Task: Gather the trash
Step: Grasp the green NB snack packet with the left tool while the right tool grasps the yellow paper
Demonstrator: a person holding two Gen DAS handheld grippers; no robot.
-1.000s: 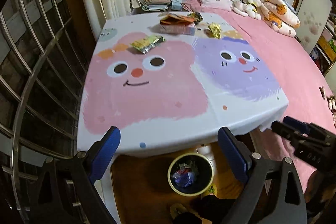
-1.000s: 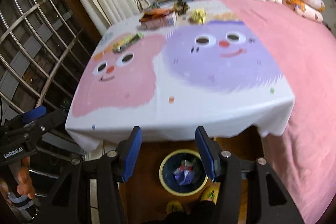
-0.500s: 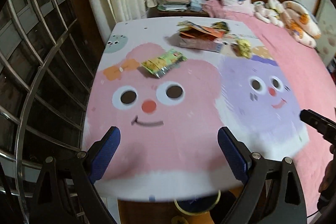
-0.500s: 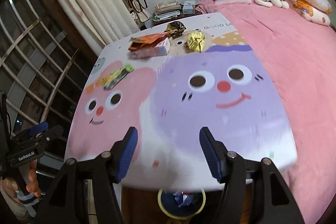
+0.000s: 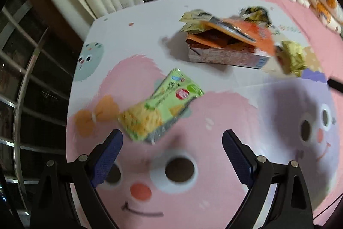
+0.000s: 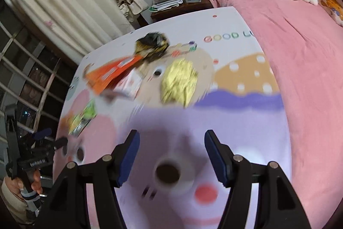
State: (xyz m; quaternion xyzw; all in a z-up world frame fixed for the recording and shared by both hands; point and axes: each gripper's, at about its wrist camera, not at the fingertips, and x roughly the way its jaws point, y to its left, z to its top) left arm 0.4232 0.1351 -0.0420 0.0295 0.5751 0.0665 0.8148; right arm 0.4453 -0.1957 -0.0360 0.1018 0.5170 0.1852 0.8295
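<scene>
Fingers of both grippers apart, empty; gold wrapper (image 6: 179,81) ahead of right gripper (image 6: 171,156), green packet (image 5: 158,108) before left gripper (image 5: 172,150).

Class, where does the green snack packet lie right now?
In the left wrist view, the green snack packet lies on the pink cartoon face, just ahead of the open left tool.

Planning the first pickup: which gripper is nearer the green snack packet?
Left. The left gripper sits just short of the green snack packet; the right gripper is off to its right.
</scene>
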